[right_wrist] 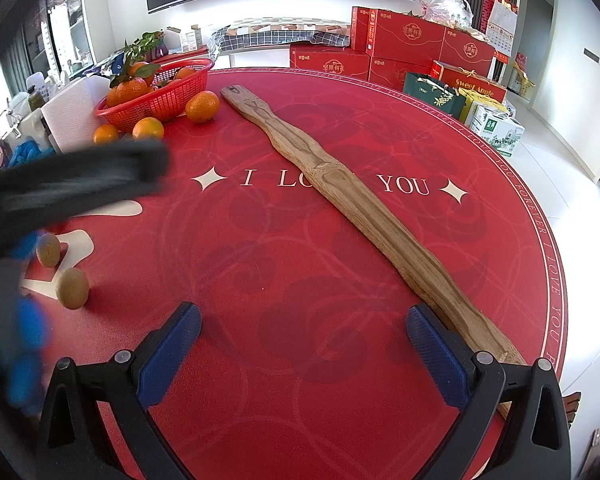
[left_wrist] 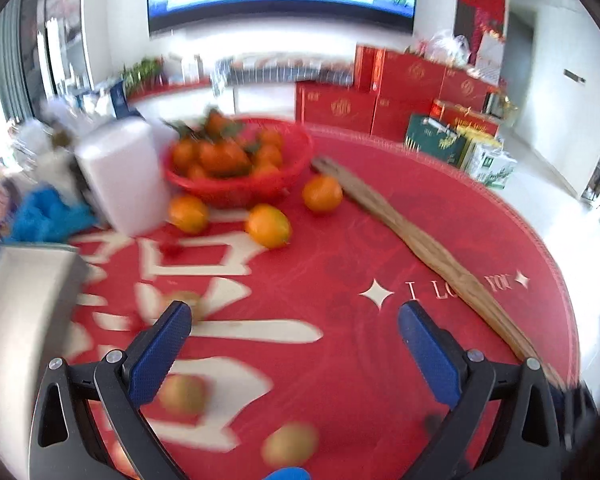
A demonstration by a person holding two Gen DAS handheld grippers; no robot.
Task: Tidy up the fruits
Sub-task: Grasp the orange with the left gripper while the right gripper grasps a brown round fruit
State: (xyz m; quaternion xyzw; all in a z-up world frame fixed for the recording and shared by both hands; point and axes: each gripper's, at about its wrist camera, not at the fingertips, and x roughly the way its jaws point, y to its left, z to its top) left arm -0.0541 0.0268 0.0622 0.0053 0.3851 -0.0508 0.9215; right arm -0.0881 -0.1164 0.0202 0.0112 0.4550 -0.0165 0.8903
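Three loose oranges lie on the red worktop point(right_wrist: 340, 280) beside the basket: one point(right_wrist: 202, 107) at its right, one point(right_wrist: 148, 129) in front, one point(right_wrist: 105, 135) further left. One red basket point(right_wrist: 168, 96) holds more oranges point(right_wrist: 126, 91); the pile hides some, so their number cannot be told. The left wrist view shows three brownish-green kiwis, blurred: one point(left_wrist: 182, 394), one point(left_wrist: 290, 444), and one point(left_wrist: 184, 300) by the fingertip; the right wrist view shows only two point(right_wrist: 73, 288) point(right_wrist: 48, 250). One long wooden board point(right_wrist: 364, 216) crosses the worktop. One white paper roll point(right_wrist: 74, 114) stands left of the basket. Two claws appear, the left claw point(left_wrist: 296, 340) and the right claw point(right_wrist: 304, 340), each spread wide.
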